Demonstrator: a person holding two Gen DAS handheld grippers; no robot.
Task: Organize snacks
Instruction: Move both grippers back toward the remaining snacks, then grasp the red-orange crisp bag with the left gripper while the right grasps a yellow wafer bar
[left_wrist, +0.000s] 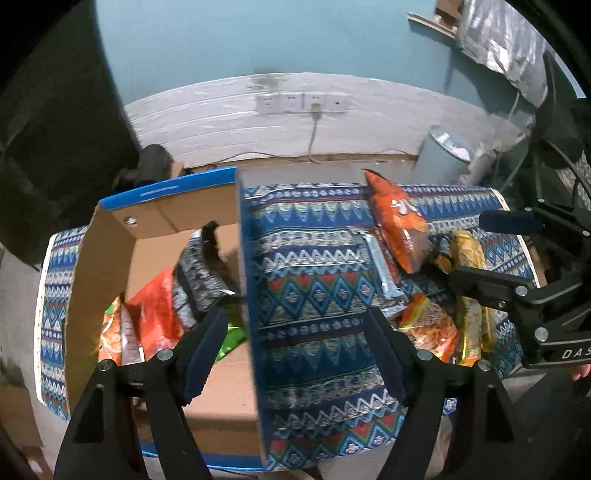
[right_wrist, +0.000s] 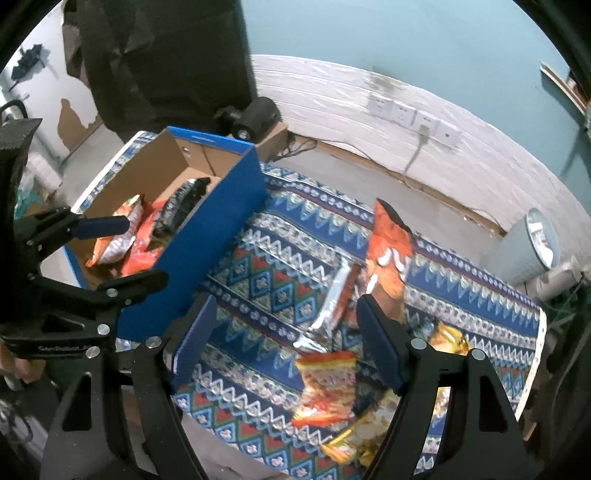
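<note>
Wall: teal paint (left_wrist: 258, 37) up top, a white rough band (left_wrist: 221, 118) below it.
Sockets: a row of white outlets (left_wrist: 303, 102), centre of the frame, one cable plugged in.
Bin: pale grey wastebasket (left_wrist: 441, 157), right of centre.
Tablecloth: blue patterned cloth (right_wrist: 273, 280) covering the table.

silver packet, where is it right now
In the right wrist view the silver packet lies on the patterned cloth, right of the blue box and just left of the upright orange bag.
</note>
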